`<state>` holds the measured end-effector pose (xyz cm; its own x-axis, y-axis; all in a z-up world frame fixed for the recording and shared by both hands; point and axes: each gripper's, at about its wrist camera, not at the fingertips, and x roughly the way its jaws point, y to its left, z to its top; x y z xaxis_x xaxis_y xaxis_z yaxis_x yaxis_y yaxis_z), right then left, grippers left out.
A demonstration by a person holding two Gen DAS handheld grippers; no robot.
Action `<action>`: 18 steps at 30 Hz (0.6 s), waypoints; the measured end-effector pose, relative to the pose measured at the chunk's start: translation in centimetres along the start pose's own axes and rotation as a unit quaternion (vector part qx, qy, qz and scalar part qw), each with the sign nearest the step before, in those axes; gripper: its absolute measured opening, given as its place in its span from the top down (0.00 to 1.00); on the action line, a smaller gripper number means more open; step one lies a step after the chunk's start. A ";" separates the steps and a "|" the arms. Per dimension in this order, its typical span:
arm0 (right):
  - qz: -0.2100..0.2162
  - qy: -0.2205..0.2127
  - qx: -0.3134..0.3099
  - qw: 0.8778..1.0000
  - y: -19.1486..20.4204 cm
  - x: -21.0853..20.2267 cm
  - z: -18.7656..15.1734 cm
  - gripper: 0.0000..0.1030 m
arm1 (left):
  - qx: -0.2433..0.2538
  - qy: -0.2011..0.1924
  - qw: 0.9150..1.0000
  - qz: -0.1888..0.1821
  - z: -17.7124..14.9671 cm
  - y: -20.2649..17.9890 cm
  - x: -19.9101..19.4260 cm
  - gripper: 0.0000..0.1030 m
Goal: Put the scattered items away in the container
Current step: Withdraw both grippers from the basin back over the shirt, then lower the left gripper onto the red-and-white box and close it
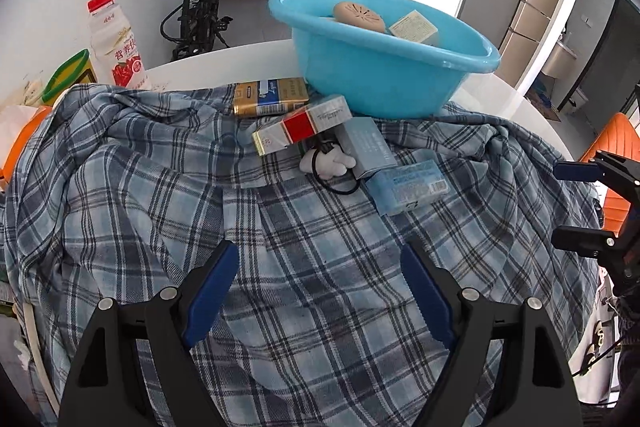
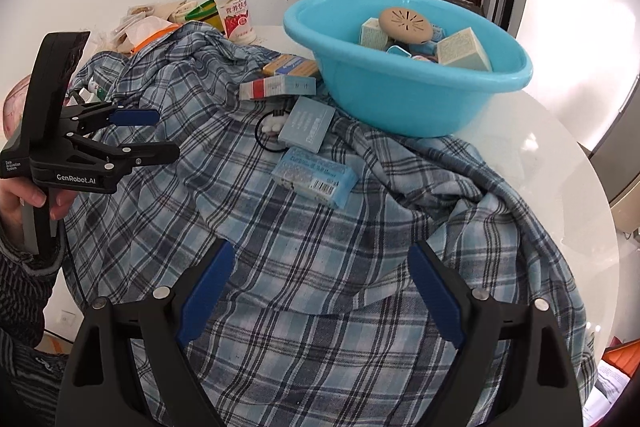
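Note:
A blue plastic basin stands at the far side of the plaid cloth and holds a tan round disc and several small boxes. In front of it lie a gold-blue box, a red-white box, a grey-blue box, a light-blue barcode pack and a white toy with a black cord. My left gripper is open and empty. My right gripper is open and empty.
A blue plaid shirt covers the round white table. A red-capped drink bottle, a green-rimmed jar and bags stand at the far left. A bicycle leans by the wall.

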<state>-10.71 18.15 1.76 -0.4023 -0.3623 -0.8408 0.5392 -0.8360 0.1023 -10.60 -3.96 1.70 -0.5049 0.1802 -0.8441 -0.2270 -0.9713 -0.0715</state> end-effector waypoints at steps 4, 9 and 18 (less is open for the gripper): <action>0.010 0.007 0.009 1.000 -0.1 0.7 -1.0 0.15 | 0.019 -0.006 0.999 0.038 -0.4 0.4 0.2 0.18; 0.013 0.013 0.016 1.000 -0.5 1.1 -1.3 0.15 | 0.051 -0.007 0.997 0.055 0.2 0.4 0.8 0.18; 0.013 0.020 0.022 0.999 -1.3 1.6 -1.0 0.15 | 0.079 0.012 0.996 0.049 2.7 -0.3 3.5 0.18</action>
<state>-11.32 19.11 -0.26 -0.3591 -0.3679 -0.8577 0.5157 -0.8442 0.1462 -14.56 -2.61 0.19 -0.5109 0.0794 -0.8559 -0.3058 -0.9474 0.0946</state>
